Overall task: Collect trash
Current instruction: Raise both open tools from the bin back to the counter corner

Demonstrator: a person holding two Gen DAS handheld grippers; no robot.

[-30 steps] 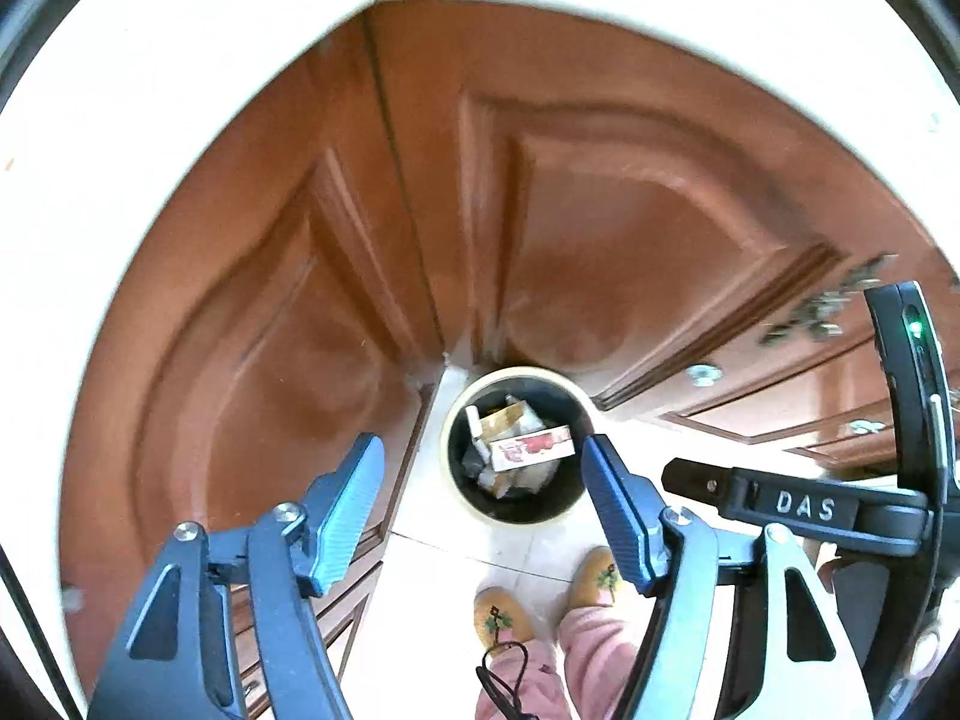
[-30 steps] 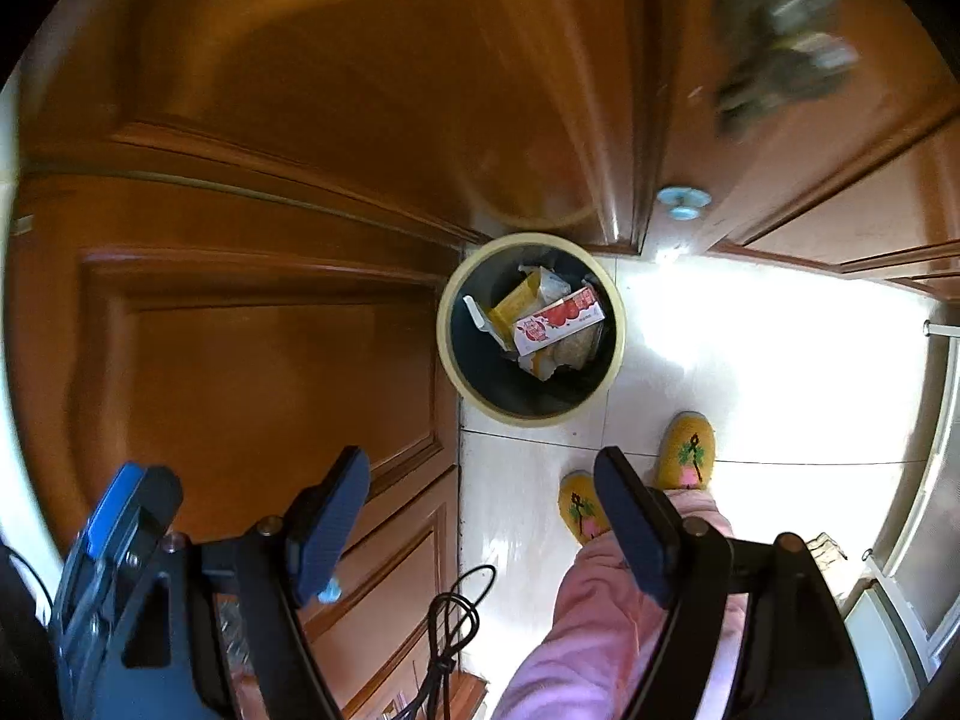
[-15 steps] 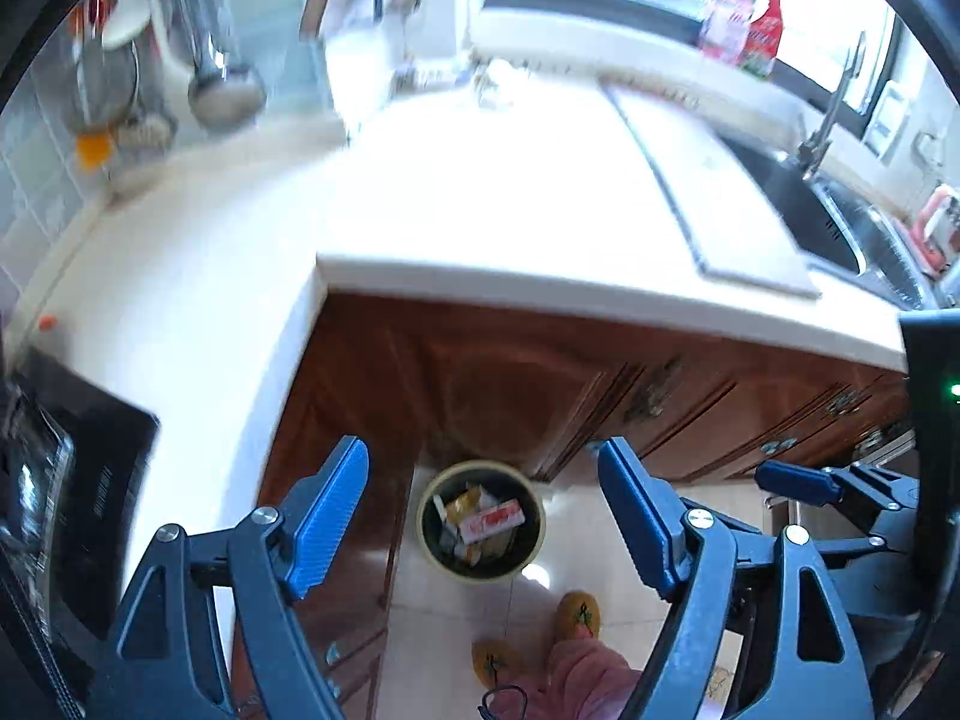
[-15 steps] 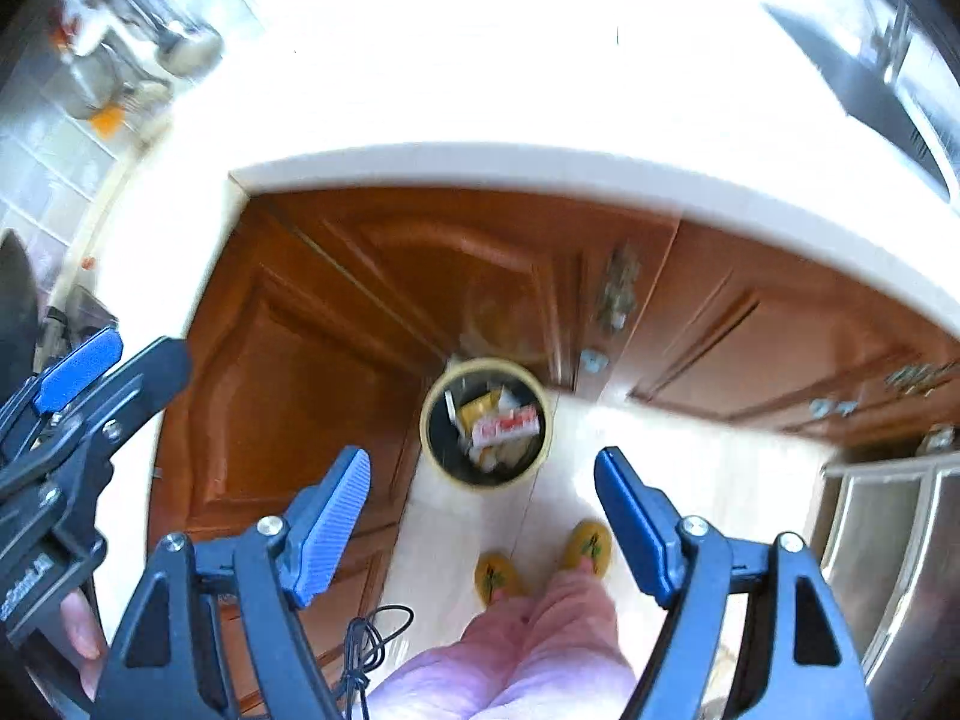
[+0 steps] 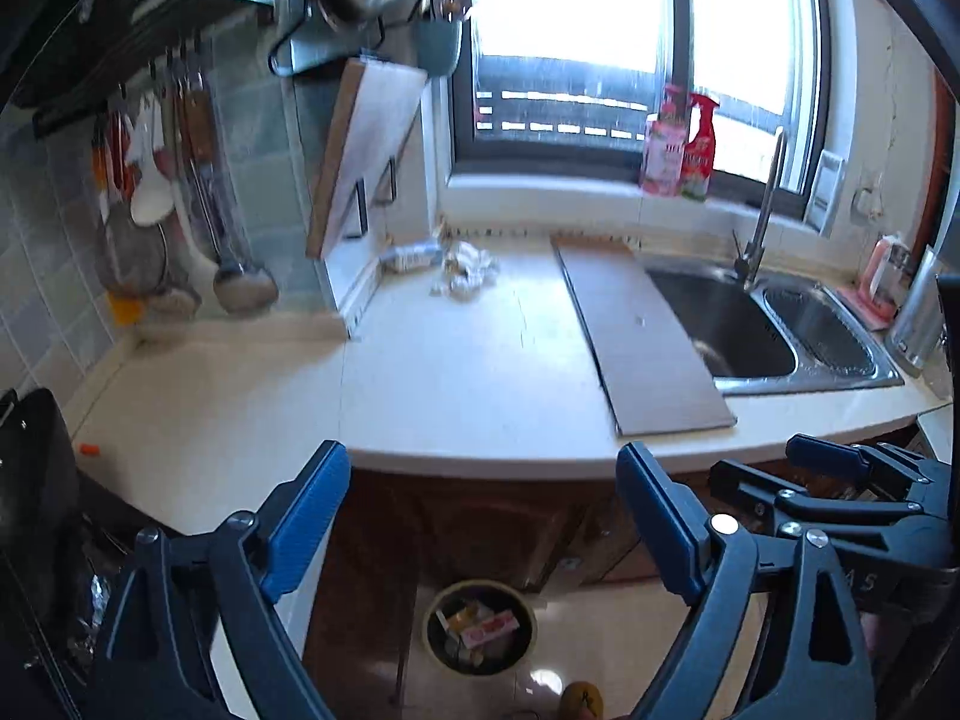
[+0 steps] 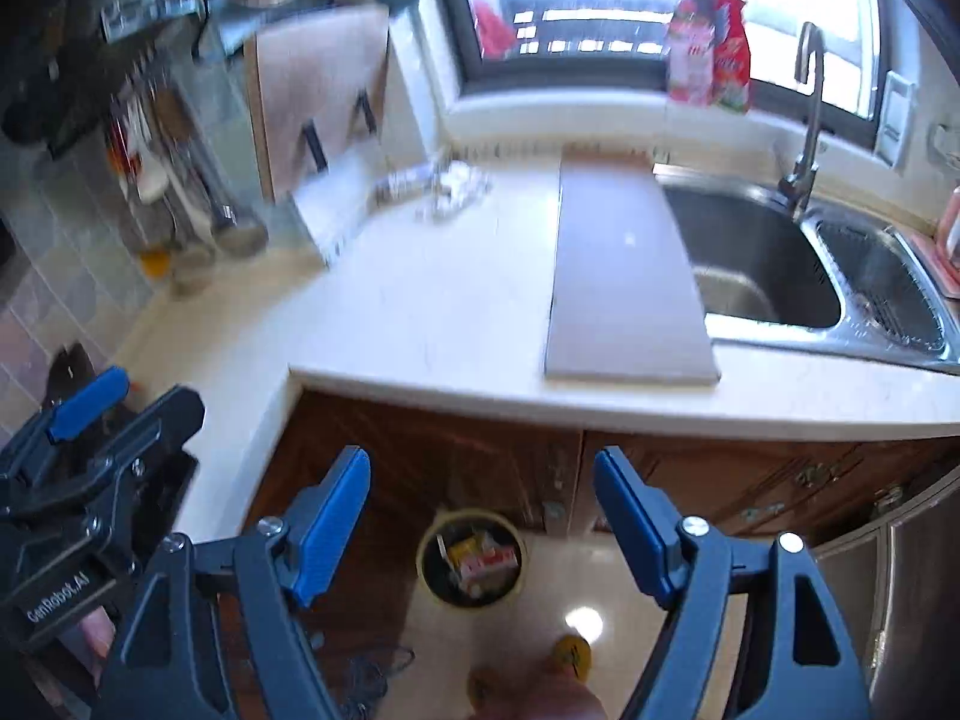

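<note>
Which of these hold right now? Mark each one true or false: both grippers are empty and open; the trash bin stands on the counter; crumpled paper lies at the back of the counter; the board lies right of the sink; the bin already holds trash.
1. Both the left gripper and the right gripper are open and hold nothing. True.
2. The trash bin stands on the counter. False: it stands on the floor, in front of the wooden cabinets.
3. Crumpled paper lies at the back of the counter. True.
4. The board lies right of the sink. False: it lies along the sink's left edge.
5. The bin already holds trash. True.
</note>
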